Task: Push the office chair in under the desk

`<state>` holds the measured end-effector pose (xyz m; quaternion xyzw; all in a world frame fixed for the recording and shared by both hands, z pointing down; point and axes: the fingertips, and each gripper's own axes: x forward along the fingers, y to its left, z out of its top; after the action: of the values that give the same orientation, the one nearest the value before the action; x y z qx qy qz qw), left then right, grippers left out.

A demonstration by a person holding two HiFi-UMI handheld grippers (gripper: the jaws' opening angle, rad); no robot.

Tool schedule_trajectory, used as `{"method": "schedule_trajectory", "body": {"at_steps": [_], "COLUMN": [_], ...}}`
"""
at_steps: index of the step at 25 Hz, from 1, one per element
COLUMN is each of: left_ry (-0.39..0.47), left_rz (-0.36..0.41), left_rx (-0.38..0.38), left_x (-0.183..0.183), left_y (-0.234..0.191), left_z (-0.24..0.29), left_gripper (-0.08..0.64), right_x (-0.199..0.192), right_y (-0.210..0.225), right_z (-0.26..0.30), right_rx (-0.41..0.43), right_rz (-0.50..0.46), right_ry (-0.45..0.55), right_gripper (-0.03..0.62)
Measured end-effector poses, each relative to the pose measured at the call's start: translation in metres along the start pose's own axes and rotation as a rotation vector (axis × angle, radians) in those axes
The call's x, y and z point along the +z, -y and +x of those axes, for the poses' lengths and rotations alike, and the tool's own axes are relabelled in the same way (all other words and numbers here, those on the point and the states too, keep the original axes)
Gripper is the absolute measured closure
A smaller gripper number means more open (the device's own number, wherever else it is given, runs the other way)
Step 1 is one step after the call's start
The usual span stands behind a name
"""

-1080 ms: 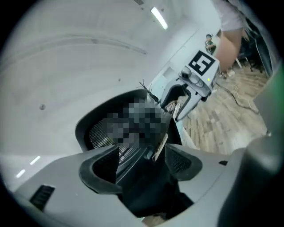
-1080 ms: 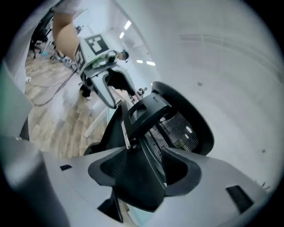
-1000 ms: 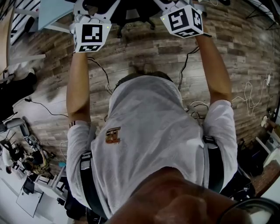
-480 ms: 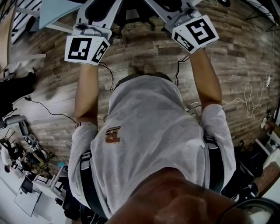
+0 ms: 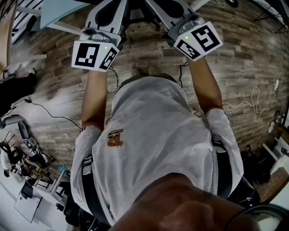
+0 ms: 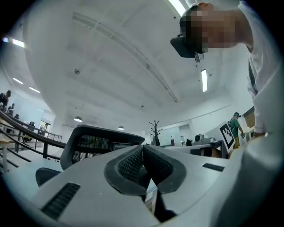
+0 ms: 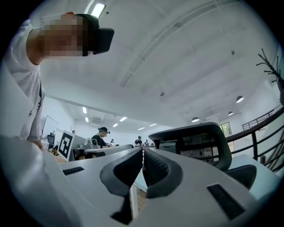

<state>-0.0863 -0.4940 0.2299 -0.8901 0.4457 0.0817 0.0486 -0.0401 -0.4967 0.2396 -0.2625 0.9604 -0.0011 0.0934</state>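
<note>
Office chair: we see the office chair (image 5: pixel 135 17) at the top edge of the head view, its dark frame showing between the two tongs.
Backrest: from the left gripper view the black mesh backrest (image 6: pixel 95 142) rises just left of the tips. From the right gripper view it rises to their right. In both views it stands beyond the tips, not between them.
Surface: a pale blue surface (image 5: pixel 58 11) lies at the top left of the head view, beside the chair. We cannot tell how far under it the chair sits.
Left tongs: the left tongs (image 6: pixel 143 154) have just been closing and their ribbed pads (image 6: pixel 130 163) now meet face to face, with nothing between them.
Right tongs: the right tongs (image 7: pixel 142 156) have likewise just been closing, and their pads (image 7: pixel 156 167) lie together with nothing held.
Pose: both point away from us toward the chair, roughly level.
Marker cubes: the left cube (image 5: pixel 95 55) and the right cube (image 5: pixel 198 40) sit at the near ends of the tongs, above our bare forearms (image 5: pixel 95 99).
Body: our white shirt (image 5: pixel 153 149) fills the middle of the head view.
Floor: wood-plank floor (image 5: pixel 253 58) lies under everything, with loose cables (image 5: pixel 253 101) trailing at the right.
Room: a dark railing (image 6: pixel 26 133) and a bare coat stand (image 6: pixel 155 131) show behind the chair. Other people (image 7: pixel 101 134) sit at desks farther off.
</note>
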Motion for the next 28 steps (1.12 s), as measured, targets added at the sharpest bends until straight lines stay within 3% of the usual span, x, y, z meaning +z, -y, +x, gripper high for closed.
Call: {"method": "schedule_trajectory", "body": {"at_steps": [28], "left_ry": [0.013], "left_rz": [-0.019], "left_rx": [-0.042], "left_x": [0.003], "left_y": [0.011], "left_z": [-0.002], "left_gripper": [0.541], "right_x": [-0.005], "right_y": [-0.017], "right_z": [0.001], "right_rx": [0.005], "right_rz": [-0.015], "right_ry": [-0.029], "right_gripper": [0.557]}}
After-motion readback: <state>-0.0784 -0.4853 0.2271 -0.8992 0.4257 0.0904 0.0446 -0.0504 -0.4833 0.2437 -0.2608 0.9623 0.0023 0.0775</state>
